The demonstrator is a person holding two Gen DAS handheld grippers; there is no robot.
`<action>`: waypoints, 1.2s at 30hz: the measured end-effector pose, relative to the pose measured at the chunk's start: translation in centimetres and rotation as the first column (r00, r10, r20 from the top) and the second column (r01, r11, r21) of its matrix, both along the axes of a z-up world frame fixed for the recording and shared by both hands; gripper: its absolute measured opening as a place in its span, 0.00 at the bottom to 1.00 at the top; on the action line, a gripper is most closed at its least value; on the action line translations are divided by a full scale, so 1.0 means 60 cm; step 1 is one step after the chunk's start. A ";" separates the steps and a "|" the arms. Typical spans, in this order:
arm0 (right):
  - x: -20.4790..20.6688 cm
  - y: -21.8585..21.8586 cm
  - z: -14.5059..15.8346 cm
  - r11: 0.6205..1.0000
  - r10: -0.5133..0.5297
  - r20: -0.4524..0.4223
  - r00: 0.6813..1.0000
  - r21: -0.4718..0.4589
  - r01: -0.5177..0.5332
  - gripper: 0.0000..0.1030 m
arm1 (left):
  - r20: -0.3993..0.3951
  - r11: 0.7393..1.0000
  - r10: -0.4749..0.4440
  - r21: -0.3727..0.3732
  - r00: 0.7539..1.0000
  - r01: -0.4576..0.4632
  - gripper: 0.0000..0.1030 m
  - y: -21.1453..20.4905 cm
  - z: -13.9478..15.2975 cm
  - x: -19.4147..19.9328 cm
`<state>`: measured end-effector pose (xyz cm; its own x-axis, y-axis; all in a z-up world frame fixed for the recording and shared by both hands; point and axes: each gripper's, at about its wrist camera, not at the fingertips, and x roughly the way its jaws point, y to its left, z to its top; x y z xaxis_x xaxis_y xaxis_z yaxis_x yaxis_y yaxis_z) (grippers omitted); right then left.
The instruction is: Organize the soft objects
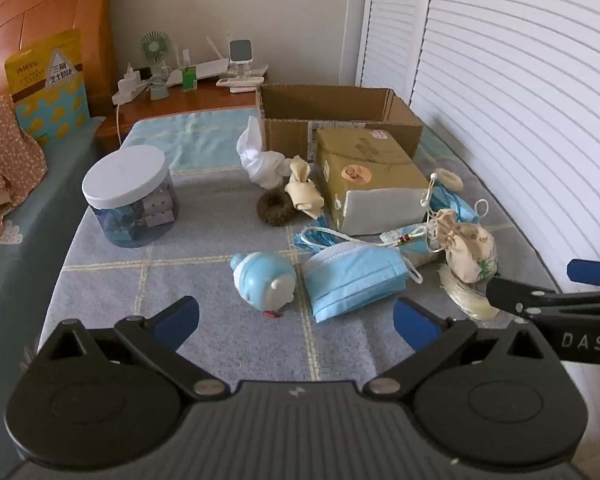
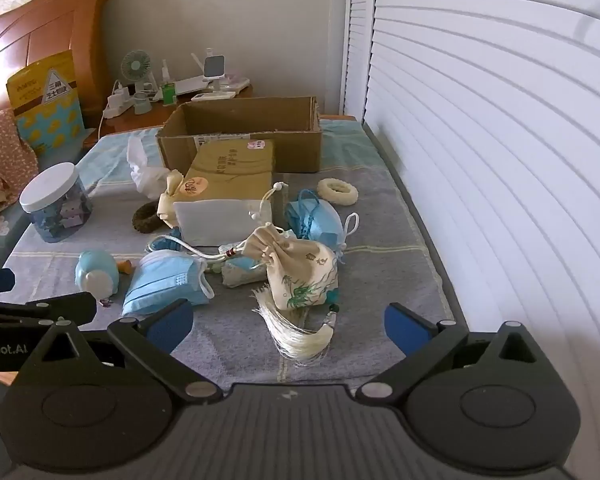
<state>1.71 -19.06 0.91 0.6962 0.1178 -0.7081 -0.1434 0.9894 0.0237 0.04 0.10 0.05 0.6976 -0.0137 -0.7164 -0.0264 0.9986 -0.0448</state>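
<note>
Soft things lie scattered on a grey checked cloth [image 1: 228, 344]. A stack of blue face masks [image 1: 352, 280] [image 2: 164, 282] lies near the front, beside a pale blue toy figure [image 1: 262, 280] [image 2: 96, 276]. A cream drawstring pouch [image 2: 300, 276] [image 1: 468, 250] with a white tassel [image 2: 300, 336] lies to the right. Further back are a white cloth [image 1: 260, 160], a cream knotted cloth [image 1: 302, 190], a brown scrunchie [image 1: 274, 208] and a cream ring [image 2: 337, 191]. My left gripper [image 1: 296, 320] hovers open in front of the masks. My right gripper [image 2: 288, 322] hovers open over the tassel. Neither holds anything.
An open cardboard box [image 1: 340, 116] [image 2: 244, 136] stands at the back, with a wrapped parcel [image 1: 368, 176] in front of it. A lidded jar of blocks [image 1: 130, 196] stands on the left. White louvred doors [image 2: 480, 160] run along the right. A cluttered bedside table [image 1: 188, 92] is behind.
</note>
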 end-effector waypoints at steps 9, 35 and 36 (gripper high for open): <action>0.014 0.003 -0.004 1.000 -0.001 -0.009 1.000 -0.007 0.001 1.00 | -0.005 1.000 0.000 -0.003 1.000 0.000 0.99 0.002 -0.003 -0.001; -0.002 -0.002 0.007 1.000 -0.008 0.003 1.000 -0.011 0.008 1.00 | -0.001 1.000 0.000 -0.001 1.000 0.000 0.99 -0.001 -0.002 0.001; -0.001 -0.002 0.007 1.000 -0.007 0.003 1.000 -0.011 0.007 1.00 | -0.001 1.000 0.000 -0.001 1.000 0.000 0.99 -0.001 -0.002 0.001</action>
<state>1.64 -19.16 1.32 0.6989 0.1047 -0.7075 -0.1361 0.9906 0.0122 0.13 0.05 -0.05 0.6965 -0.0145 -0.7174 -0.0266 0.9986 -0.0460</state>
